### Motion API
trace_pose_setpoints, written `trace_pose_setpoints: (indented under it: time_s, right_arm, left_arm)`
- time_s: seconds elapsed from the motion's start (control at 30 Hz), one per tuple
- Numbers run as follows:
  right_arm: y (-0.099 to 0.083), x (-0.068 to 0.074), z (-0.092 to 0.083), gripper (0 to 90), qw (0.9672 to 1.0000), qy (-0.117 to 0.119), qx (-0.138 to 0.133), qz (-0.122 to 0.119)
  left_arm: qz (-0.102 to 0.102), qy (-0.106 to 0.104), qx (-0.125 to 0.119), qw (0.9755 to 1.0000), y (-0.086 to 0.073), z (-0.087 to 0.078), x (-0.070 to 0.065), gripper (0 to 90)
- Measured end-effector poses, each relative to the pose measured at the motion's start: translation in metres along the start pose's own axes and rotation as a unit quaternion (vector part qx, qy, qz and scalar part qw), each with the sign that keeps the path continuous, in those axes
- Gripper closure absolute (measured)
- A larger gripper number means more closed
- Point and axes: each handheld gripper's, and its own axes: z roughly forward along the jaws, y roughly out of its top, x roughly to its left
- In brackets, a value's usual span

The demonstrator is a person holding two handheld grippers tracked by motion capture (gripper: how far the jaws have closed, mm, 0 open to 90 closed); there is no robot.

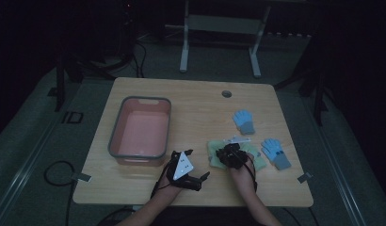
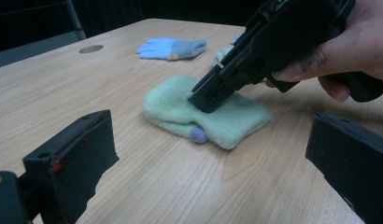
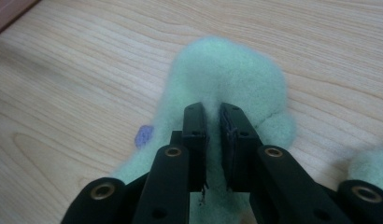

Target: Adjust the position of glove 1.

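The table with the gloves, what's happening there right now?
A person works at a wooden table with a gripper in each hand. The right gripper is pinching a fold of a green mitten that lies on the table. The left gripper hangs open nearby. Two blue gloves and a pink bin sit untouched.

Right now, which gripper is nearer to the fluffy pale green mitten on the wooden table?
The right gripper. Its jaws are pinched on the fluffy pale green mitten. The left gripper is open and sits apart from the mitten, nearer the person and pointing towards it.
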Motion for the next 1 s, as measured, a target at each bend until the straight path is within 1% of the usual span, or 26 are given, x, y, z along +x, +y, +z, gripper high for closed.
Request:
trace_pose_setpoints:
  time_s: [0.13,0.2,0.3,0.4,0.5,0.57,0.63,0.73,0.77,0.83,0.87,0.9,0.97,1.0]
  right_arm:
    - [0.001,-0.002,0.001,75.2,1.0000,0.006,0.002,-0.007]
    - [0.002,-0.002,-0.001,69.3,0.9999,0.008,0.000,-0.013]
    - [0.004,-0.002,-0.004,63.9,0.9998,0.011,-0.005,-0.018]
    - [0.008,-0.004,-0.010,62.4,0.9995,0.021,-0.011,-0.023]
    - [0.013,-0.007,-0.018,61.7,0.9990,0.022,-0.019,-0.035]
    - [0.015,-0.011,-0.022,61.7,0.9987,0.028,-0.022,-0.038]
    - [0.017,-0.017,-0.030,61.7,0.9979,0.033,-0.029,-0.047]
    - [0.019,-0.027,-0.039,61.7,0.9972,0.040,-0.038,-0.051]
    - [0.019,-0.031,-0.043,61.7,0.9968,0.042,-0.040,-0.055]
    - [0.019,-0.039,-0.050,62.0,0.9964,0.036,-0.047,-0.061]
    - [0.018,-0.044,-0.053,62.4,0.9963,0.038,-0.048,-0.061]
    - [0.018,-0.047,-0.055,63.3,0.9962,0.035,-0.048,-0.063]
    - [0.015,-0.057,-0.062,67.7,0.9967,0.021,-0.045,-0.065]
    - [0.013,-0.062,-0.063,67.9,0.9970,0.022,-0.040,-0.063]
  left_arm:
    - [0.000,0.000,0.001,1.0000,0.000,0.000,0.000,1.8]
    - [0.000,0.000,0.000,1.0000,0.000,0.000,0.000,1.8]
    - [-0.001,-0.001,0.000,1.0000,0.000,0.000,0.000,1.8]
    - [-0.002,0.000,0.000,1.0000,0.000,0.000,0.000,1.8]
    - [0.000,-0.001,0.000,1.0000,0.000,0.000,0.000,1.8]
    - [0.000,-0.001,0.000,1.0000,0.000,0.000,0.000,1.8]
    - [-0.001,-0.002,0.000,1.0000,0.000,0.000,0.000,1.8]
    - [-0.002,-0.002,0.001,1.0000,0.000,0.000,0.000,1.8]
    - [-0.002,-0.002,0.001,1.0000,0.000,0.000,0.000,1.8]
    - [-0.001,-0.002,0.001,1.0000,0.000,0.000,0.000,1.8]
    - [-0.001,-0.002,0.000,1.0000,0.000,0.000,0.000,1.8]
    - [-0.001,-0.002,0.000,1.0000,0.000,0.000,0.000,1.8]
    - [-0.001,-0.002,0.001,1.0000,0.000,0.000,0.000,1.8]
    - [-0.001,-0.002,0.001,1.0000,0.000,0.000,0.000,1.8]
